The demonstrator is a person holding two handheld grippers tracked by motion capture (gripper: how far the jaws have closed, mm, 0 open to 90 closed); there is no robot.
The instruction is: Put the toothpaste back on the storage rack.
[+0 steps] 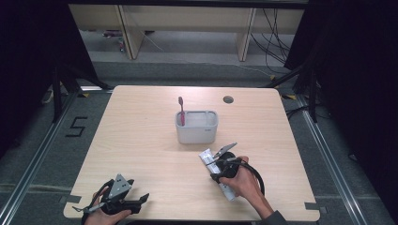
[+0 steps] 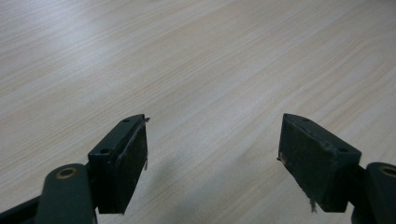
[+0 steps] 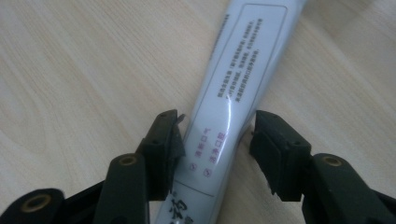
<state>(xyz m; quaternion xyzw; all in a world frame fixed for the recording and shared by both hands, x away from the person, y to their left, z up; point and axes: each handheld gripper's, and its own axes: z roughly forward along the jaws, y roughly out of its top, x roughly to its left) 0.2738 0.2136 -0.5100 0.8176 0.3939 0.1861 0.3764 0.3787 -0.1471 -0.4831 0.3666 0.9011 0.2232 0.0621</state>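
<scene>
Between the right tongs (image 3: 215, 140), spread and not pinching, lies the white tube (image 3: 233, 93).

Looks like a lab/test setup — black curtains (image 1: 28, 70), desk (image 1: 141, 140) on taped floor w/ number marking (image 1: 76, 126), loose cables (image 1: 274, 42).

A "5" is marked on the floor (image 1: 76, 126).

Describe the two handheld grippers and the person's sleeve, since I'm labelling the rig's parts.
Both the left gripper and the right gripper are black, with two blocky jaws pinned on brass-coloured rivets. Each carries a grey three-cornered plate on top. A black cable loops from the right one. The pads look worn and frayed at the edges. A grey sleeve shows at the right wrist.
</scene>
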